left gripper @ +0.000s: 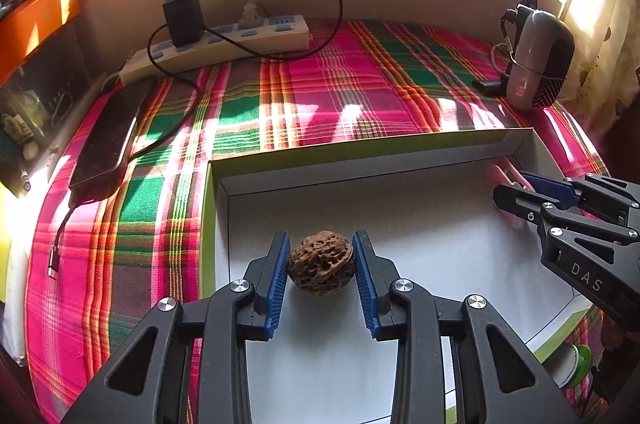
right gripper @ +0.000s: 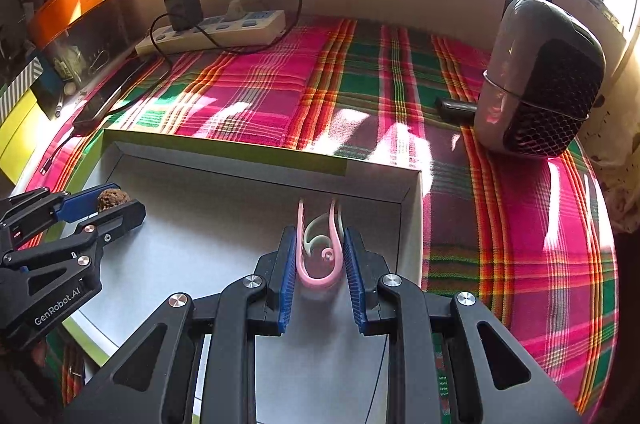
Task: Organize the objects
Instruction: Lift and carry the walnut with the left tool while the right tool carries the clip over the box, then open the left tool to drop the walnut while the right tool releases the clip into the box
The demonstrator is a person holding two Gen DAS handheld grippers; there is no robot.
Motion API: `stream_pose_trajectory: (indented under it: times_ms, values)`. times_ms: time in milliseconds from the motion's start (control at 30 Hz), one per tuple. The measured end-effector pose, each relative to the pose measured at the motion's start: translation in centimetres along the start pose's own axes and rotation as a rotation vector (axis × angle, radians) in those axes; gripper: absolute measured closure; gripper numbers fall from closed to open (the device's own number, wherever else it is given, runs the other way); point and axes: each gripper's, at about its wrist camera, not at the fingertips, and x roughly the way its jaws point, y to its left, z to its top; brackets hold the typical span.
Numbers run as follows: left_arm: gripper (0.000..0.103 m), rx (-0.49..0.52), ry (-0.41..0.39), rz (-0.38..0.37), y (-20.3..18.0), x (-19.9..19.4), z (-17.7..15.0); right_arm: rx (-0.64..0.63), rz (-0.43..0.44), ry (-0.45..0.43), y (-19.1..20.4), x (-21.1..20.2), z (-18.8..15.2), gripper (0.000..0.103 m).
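While our left gripper (left gripper: 321,264) hangs over the left part of the white box (left gripper: 420,224), its blue pads pinch a walnut (left gripper: 321,263) on both flanks, low over the floor or resting on it; which, we cannot tell. We judge the nut light, hard and rough-shelled, so it should not slip, and its widest middle is the place to hold. Further right, near the box's right wall, our right gripper (right gripper: 319,260) squeezes a pink clip (right gripper: 319,256) across its two legs. That clip looks thin, springy and smooth; we would hold near the closed bend. Readable lettering: "GenRobot.AI" on the left gripper's side, "DAS" on the right one's.
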Motion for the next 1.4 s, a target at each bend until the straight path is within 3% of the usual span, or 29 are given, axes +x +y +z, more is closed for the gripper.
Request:
stream_pose_trajectory:
  times_ms: [500,733,900,1400]
  values:
    - [0.073,0.027,-0.003,0.008,-0.3,0.1,0.0,-0.008,-0.028,-0.001,0.4,0.2,0.1,0.078]
    - [0.073,-0.004,-0.016,-0.029,0.2,-0.2,-0.1,0.000,-0.014,-0.010,0.6,-0.2,0.0,0.060]
    - [0.072,-0.011,-0.024,-0.030,0.4,-0.9,-0.4,0.009,-0.009,-0.029,0.6,-0.9,-0.1,0.057]
    - [0.072,0.008,-0.117,-0.083,-0.1,-7.9,-3.7,0.021,-0.021,-0.106,0.8,-6.8,-3.1,0.057]
